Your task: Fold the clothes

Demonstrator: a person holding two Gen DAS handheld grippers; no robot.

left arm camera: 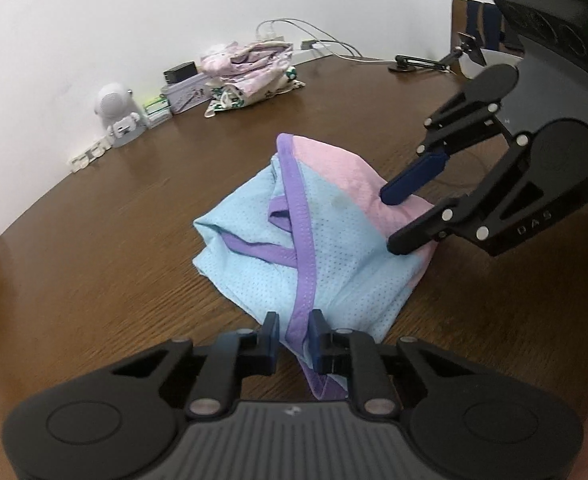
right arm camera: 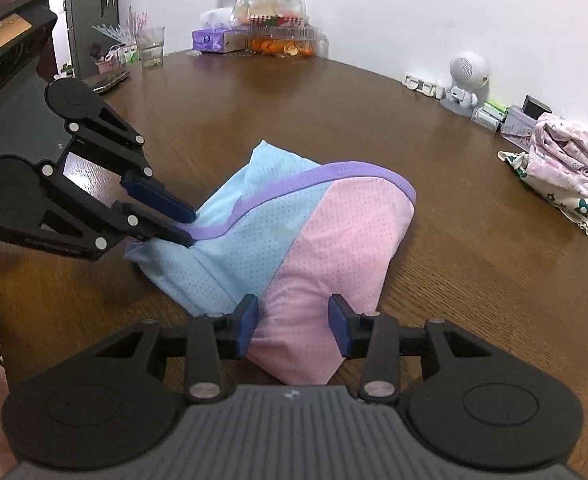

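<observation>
A crumpled garment of light-blue and pink perforated mesh with lilac binding [left arm camera: 313, 232] lies bunched near the middle of the brown wooden desk [left arm camera: 114, 240], well clear of the wall-side edge, with a pair of tongs set at each of its two near ends. At its blue end, the left tongs [left arm camera: 295, 330] stand nearly pressed together around the lilac binding strip, which runs up between the dark-blue pads; the pads appear to pinch that strip, and the right-hand camera shows the same tongs [right arm camera: 188, 226] nipping the lilac edge where the blue cloth begins. At the pink end, the right tongs [right arm camera: 294, 322] stand spread, with a fold of pink mesh lying in the gap and neither pad visibly pressing it; seen from the left camera, those tongs [left arm camera: 393, 220] straddle the pink corner, the upper pad resting on the cloth. The garment's long axis runs from one pair of tongs to the other, blue end to pink end, so each hand is nearest its own end and a pull apart would likely stretch the piece flat for folding. Further right, by the desk's far edge along the wall, sits a stack of folded floral-print clothes [right arm camera: 565, 160].
</observation>
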